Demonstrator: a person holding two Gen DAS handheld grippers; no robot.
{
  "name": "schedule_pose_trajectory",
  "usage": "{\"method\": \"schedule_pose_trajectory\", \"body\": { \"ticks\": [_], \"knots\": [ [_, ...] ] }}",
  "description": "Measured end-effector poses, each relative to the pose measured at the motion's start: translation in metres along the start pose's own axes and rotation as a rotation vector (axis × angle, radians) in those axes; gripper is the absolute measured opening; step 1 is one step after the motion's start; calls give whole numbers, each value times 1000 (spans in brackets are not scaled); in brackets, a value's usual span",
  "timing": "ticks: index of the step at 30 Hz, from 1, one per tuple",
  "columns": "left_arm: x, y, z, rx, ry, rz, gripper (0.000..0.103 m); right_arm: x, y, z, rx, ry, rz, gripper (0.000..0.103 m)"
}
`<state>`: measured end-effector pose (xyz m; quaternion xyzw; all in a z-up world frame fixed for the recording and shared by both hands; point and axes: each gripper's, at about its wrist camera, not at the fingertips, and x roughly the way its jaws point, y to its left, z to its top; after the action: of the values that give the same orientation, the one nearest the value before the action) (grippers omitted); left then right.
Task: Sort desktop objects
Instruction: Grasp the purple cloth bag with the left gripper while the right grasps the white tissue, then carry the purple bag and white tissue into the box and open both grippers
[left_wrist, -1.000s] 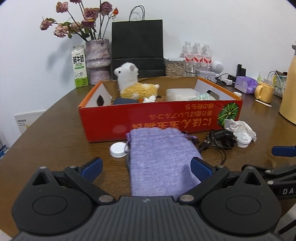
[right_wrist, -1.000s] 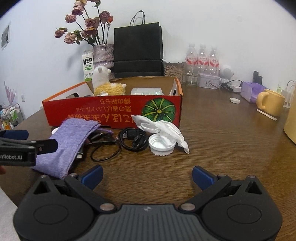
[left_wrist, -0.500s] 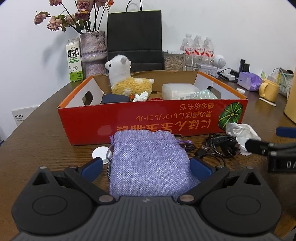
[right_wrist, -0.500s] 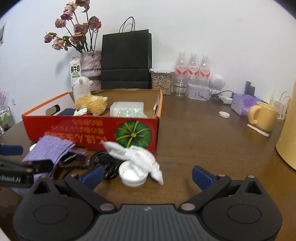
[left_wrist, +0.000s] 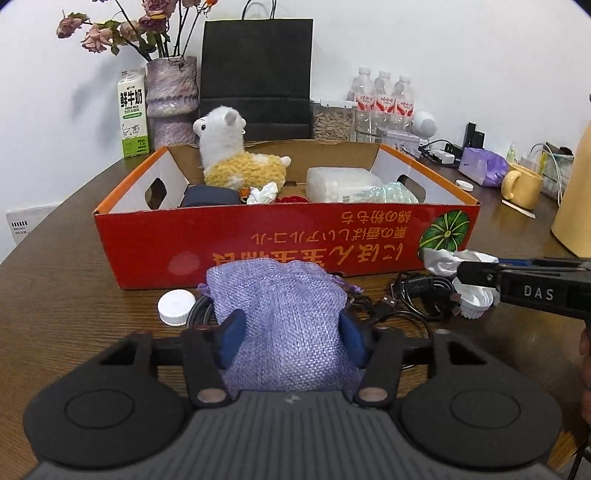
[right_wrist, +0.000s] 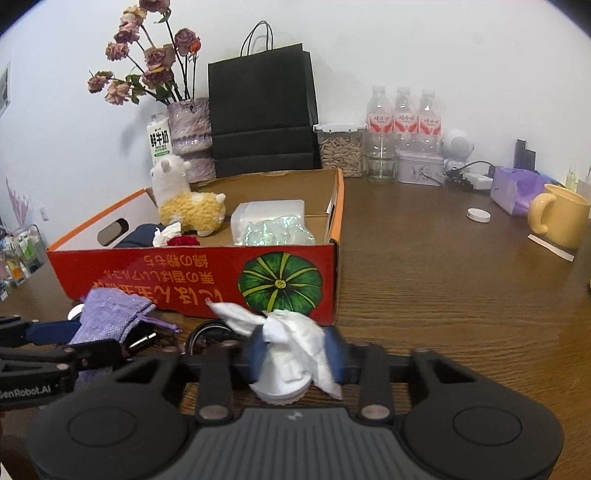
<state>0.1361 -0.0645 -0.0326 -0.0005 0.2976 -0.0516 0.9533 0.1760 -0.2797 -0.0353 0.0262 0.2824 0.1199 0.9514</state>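
Observation:
A purple woven pouch (left_wrist: 284, 302) lies on the brown table in front of the red cardboard box (left_wrist: 258, 240). My left gripper (left_wrist: 291, 334) straddles it, its jaws closing, both blue pads pressing into the pouch's sides. A crumpled white tissue (right_wrist: 291, 328) sits over an upturned white lid (right_wrist: 280, 387) near the box's pumpkin corner. My right gripper (right_wrist: 295, 352) is closing around them, and its blurred pads touch the tissue on both sides. Black coiled cables (left_wrist: 417, 291) lie between pouch and tissue.
The box holds a plush alpaca (left_wrist: 236, 162), a white packet (left_wrist: 340, 181) and small items. A small white cap (left_wrist: 176, 306) lies left of the pouch. A yellow mug (right_wrist: 557, 218), bottles (right_wrist: 402, 122), a black bag (right_wrist: 262, 114) and a vase stand behind.
Both grippers' jaws went from wide open to narrow. The left closed onto the pouch. The right moved forward to the tissue and lid and closed around them.

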Motion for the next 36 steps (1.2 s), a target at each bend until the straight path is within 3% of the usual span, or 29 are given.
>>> {"method": "schedule_pose_trajectory", "body": {
  "ticks": [2,4,13,26,36],
  "knots": [
    [-3,1,1,-4,-7,-2,49,-4,-2,-1,9,-14,7,23],
    [-9,1,1,-6,-27,-7,37,-8,-2,-1,10,-26,11,16],
    [-29,9,6,-18,-74,-23,13,-24,0,-1,15,-60,7,12],
    [-63,19,17,-10,-189,-14,11,-46,18,8,-18,-124,27,5],
    [-78,24,63,11,-353,20,11,-53,38,41,-52,-219,53,5]
  ]
}}
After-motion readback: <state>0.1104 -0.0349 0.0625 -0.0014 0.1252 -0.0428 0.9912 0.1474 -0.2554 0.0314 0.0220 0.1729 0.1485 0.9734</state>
